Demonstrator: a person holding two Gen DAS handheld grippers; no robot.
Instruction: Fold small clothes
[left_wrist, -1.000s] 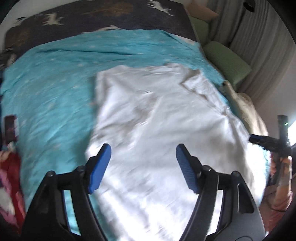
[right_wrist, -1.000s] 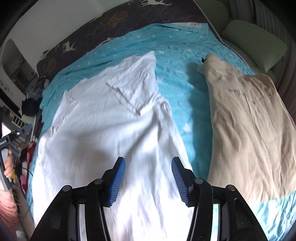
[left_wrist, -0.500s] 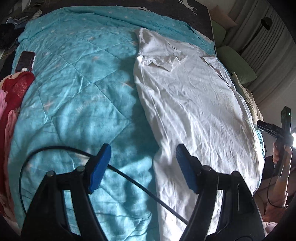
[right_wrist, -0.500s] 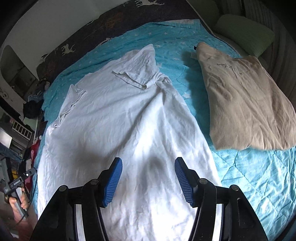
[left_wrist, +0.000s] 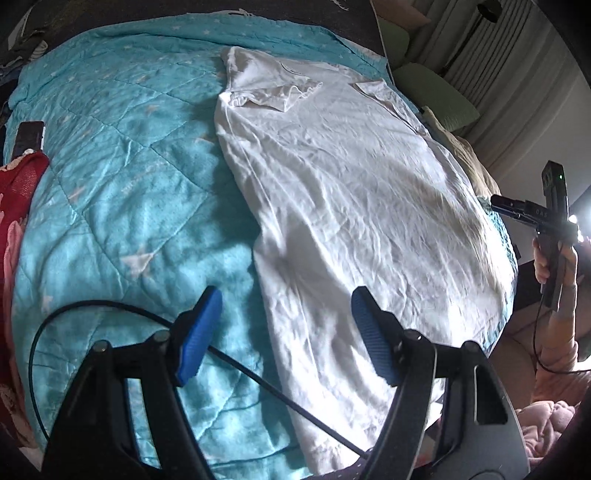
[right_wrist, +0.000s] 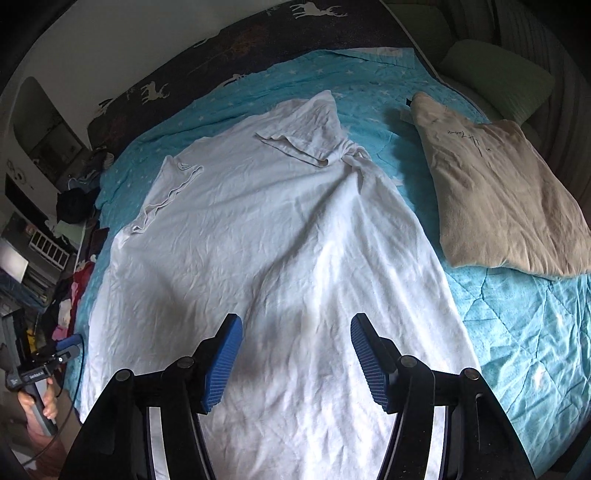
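A white T-shirt (left_wrist: 354, 192) lies spread flat on a turquoise quilt (left_wrist: 122, 177), with both sleeves folded in over the chest. My left gripper (left_wrist: 284, 332) is open and empty, held above the shirt's left edge near the hem. My right gripper (right_wrist: 295, 354) is open and empty above the lower middle of the same shirt (right_wrist: 280, 236). The right gripper also shows at the right edge of the left wrist view (left_wrist: 535, 218), and the left gripper at the left edge of the right wrist view (right_wrist: 55, 354).
A folded beige garment (right_wrist: 498, 192) lies on the quilt to the right of the shirt. A black cable (left_wrist: 258, 373) crosses the quilt under my left gripper. Red clothing (left_wrist: 14, 229) and a dark phone (left_wrist: 27, 136) lie at the left edge. Green pillows (right_wrist: 495, 77) lie at the head.
Both grippers have pulled back toward the shirt's hem, so more of the shirt shows. The left gripper has shifted left, now over the shirt's left edge and the quilt. Both stay open.
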